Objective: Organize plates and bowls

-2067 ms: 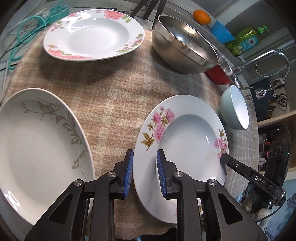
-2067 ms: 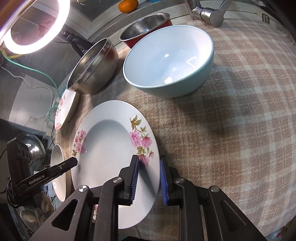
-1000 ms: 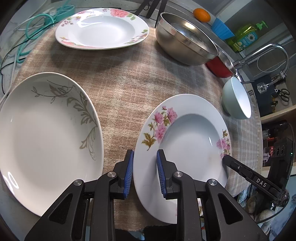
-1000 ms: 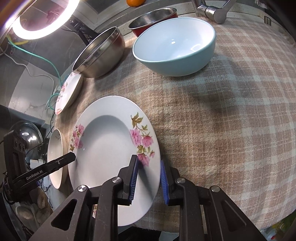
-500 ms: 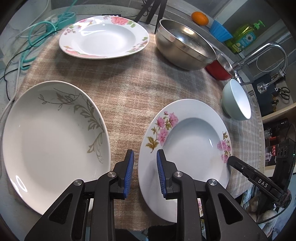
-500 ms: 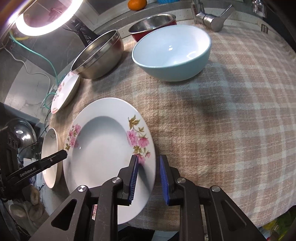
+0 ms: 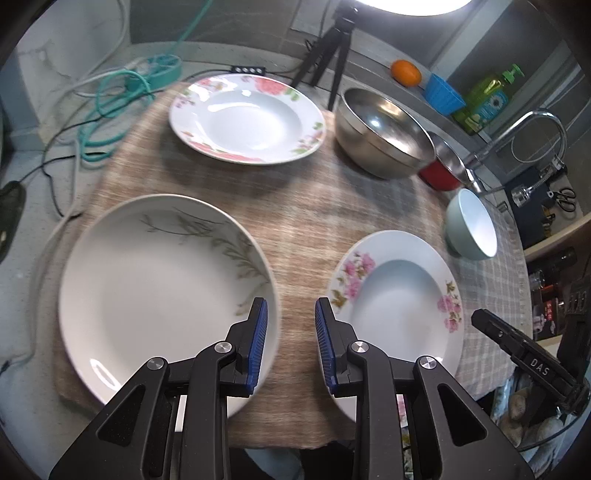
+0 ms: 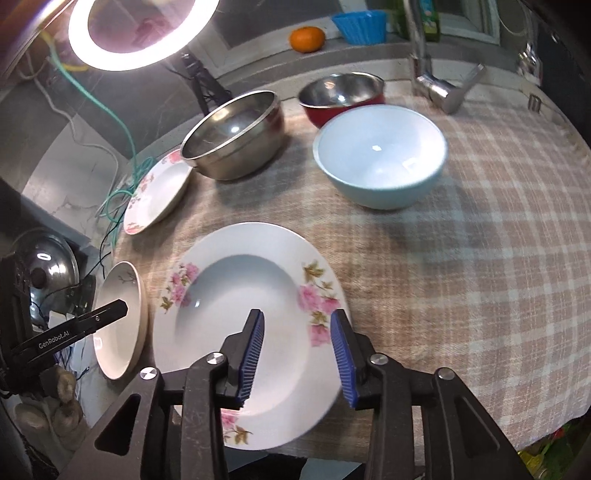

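A white deep plate with pink flowers point(image 8: 240, 295) lies flat on the checked cloth point(image 8: 461, 258). My right gripper point(image 8: 297, 332) hovers over its near rim. Its jaws are opening; the rim sits between them and the pads point(image 8: 255, 339) stand clear of it. My left gripper point(image 7: 290, 332) is also opening, with only cloth in its gap. The flowered plate point(image 7: 399, 295) is just to its right and a large plate with a grey leaf pattern point(image 7: 159, 288) just to its left. A rose-rimmed plate point(image 7: 247, 118), a steel bowl point(image 7: 384, 147), a red bowl point(image 7: 443, 170) and a light blue bowl point(image 8: 380, 162) stand farther back.
The cloth's front edge point(image 7: 295, 439) runs just under the grippers. A tap point(image 7: 535, 122) rises at the back right. An orange point(image 8: 306, 38), a blue cup point(image 8: 360, 24) and a soap bottle point(image 7: 487, 99) sit on the ledge. Cables point(image 7: 110, 107) lie at the far left.
Both grippers were shut on the flowered plate's rim and have let go; it rests on the cloth. Both have risen, and the left one has shifted left off the plate.
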